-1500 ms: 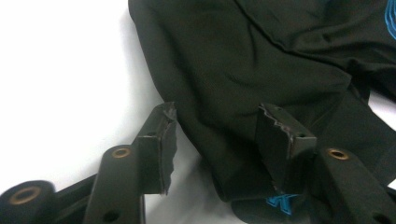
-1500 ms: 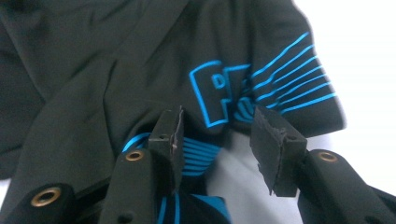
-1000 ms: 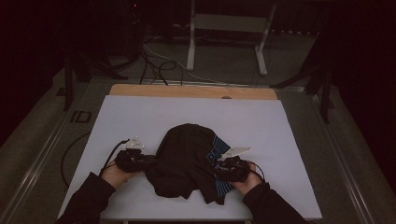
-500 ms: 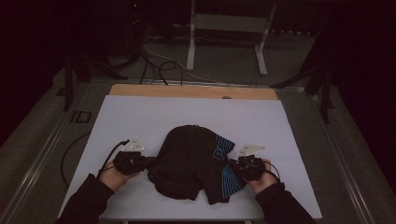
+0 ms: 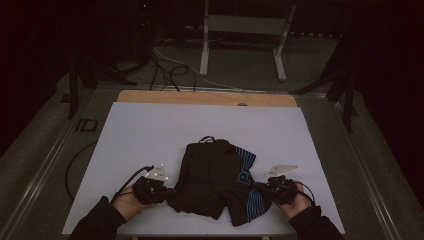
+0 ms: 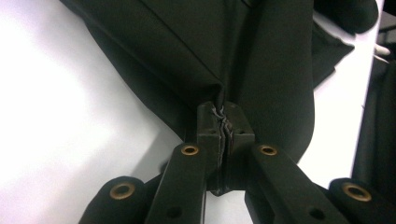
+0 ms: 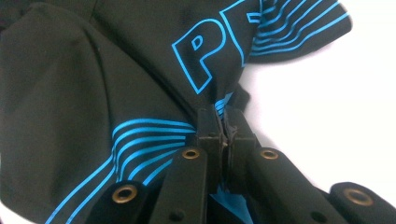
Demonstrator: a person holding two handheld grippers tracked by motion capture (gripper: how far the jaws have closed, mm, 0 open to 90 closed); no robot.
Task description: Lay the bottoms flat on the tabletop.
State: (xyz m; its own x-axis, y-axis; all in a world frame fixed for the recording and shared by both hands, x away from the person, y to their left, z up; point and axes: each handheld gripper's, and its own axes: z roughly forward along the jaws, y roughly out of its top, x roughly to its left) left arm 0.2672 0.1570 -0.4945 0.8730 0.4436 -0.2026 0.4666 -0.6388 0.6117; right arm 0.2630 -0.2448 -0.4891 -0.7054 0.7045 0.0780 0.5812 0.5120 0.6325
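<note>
Jaws of left gripper and right gripper: both clamped on opposite edges of black shorts, lying mid-front on white surface. We should pull outward evenly, keeping fabric low and taut.

Two hand-held black grippers, operator in dark long sleeves.

Left gripper and right gripper: matte black bodies, each topped by a pale grey three-cornered plate with small dark spots near its corners. A black cable loops from the left unit; a thinner one trails from the right. In the gripper views, each jaw is a flat black bar ending in a blocky pad with a ribbed inner face. Brass-coloured eyelets mark the pivots, two on the bars and two on the rounded outer links; smaller unlined holes sit below. Both sleeves are dark, plain, reaching the wrist.
</note>
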